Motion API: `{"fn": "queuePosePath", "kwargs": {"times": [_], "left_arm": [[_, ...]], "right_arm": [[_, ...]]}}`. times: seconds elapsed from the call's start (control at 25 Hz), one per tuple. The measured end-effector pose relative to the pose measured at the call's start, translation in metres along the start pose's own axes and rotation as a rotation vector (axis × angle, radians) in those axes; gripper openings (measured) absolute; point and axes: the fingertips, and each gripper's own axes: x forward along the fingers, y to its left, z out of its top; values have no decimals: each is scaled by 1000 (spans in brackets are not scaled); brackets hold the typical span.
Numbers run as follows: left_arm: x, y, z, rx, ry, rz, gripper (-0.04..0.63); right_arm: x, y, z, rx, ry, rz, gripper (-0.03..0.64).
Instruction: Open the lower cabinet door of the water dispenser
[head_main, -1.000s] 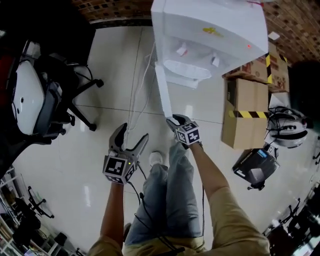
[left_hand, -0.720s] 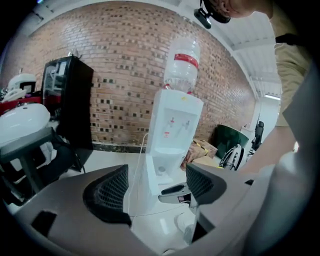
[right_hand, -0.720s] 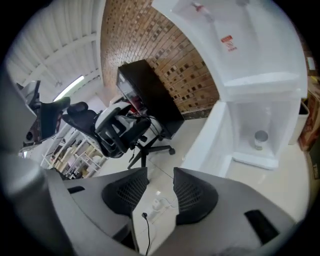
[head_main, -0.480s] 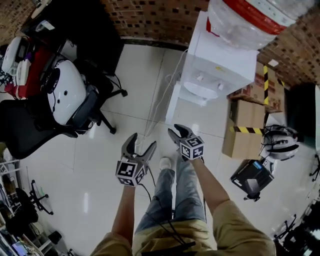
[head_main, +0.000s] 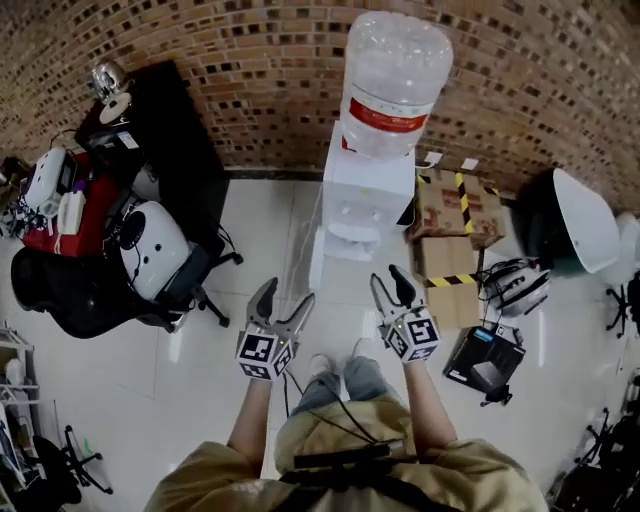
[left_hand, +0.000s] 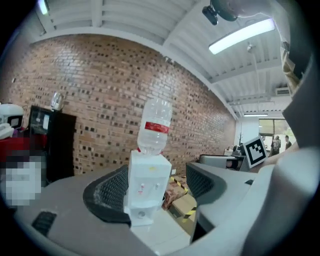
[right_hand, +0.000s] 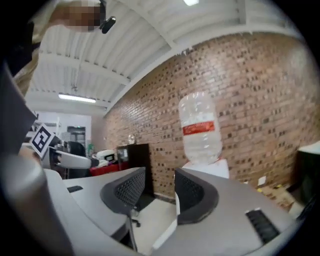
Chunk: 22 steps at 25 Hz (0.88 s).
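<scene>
The dispenser (head_main: 365, 205) stands far off at the brick wall (head_main: 200, 90), its door (head_main: 318, 262) swung out left — opening looks done to me — so with the left gripper (head_main: 285, 300) jaws released and empty, the right gripper (head_main: 390, 284) jaws opening on nothing, I'd just keep clear.

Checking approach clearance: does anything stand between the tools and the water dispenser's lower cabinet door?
Nothing visible does. Only bare floor lies between the left tool, the right tool, whose empty jaws are opening, and the lower cabinet door. Cardboard boxes stand right of the dispenser, an office chair well left.
</scene>
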Motion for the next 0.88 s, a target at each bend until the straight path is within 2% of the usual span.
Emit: {"fn": "queuePosePath", "kwargs": {"times": [0.08, 0.16, 0.28, 0.36, 0.48, 0.64, 0.88], "left_arm": [[-7, -10, 36, 36, -56, -7, 344], [-14, -22, 61, 82, -99, 1, 344], [-19, -34, 87, 153, -165, 46, 343], [-17, -41, 96, 158, -192, 66, 342], [-10, -55, 98, 163, -193, 57, 342], [5, -78, 105, 196, -196, 40, 343], [15, -99, 108, 211, -179, 28, 344]], "right_arm": [[-28, -22, 39, -55, -57, -100, 207], [-56, -41, 67, -73, -105, -160, 233], [-90, -66, 98, -54, -186, -259, 337], [-107, -74, 112, -29, -228, -301, 410], [-124, -68, 122, -17, -255, -283, 414], [-132, -62, 126, -29, -239, -240, 413], [-132, -67, 129, -29, -246, -258, 403]]}}
